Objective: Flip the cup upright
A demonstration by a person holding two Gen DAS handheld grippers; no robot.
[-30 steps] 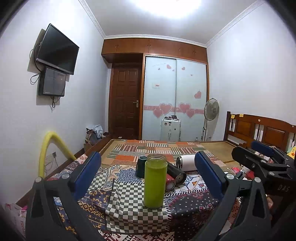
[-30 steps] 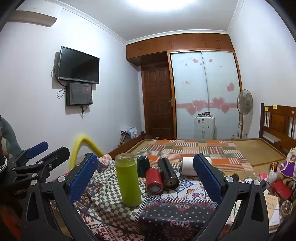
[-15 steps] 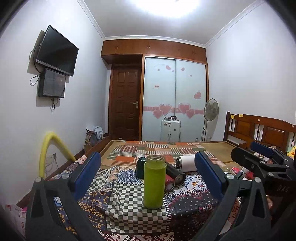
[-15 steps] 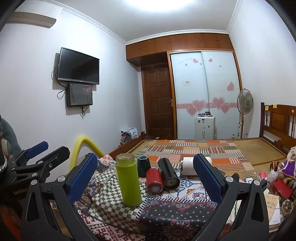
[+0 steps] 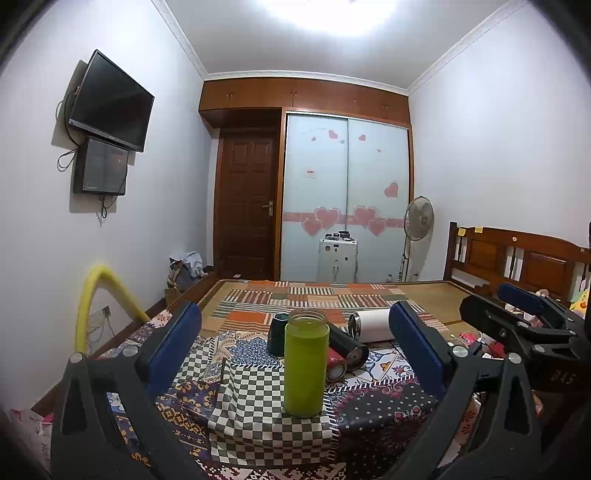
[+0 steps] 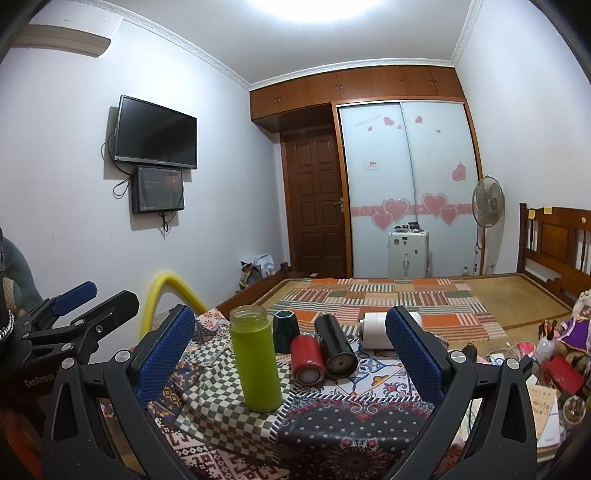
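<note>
Fingers [image 6: 166, 354] of both grippers spread wide and empty; green cup [image 6: 256, 360] stands upright, while red cup [image 6: 307, 357] just right of it lies sideways, base facing the nearer right gripper [image 6: 291, 360].

We see a bright ceiling light [image 5: 325, 14] glaring white up top. The room looks sharp and well lit. Walls bend at the edges, and the corners go black.
</note>
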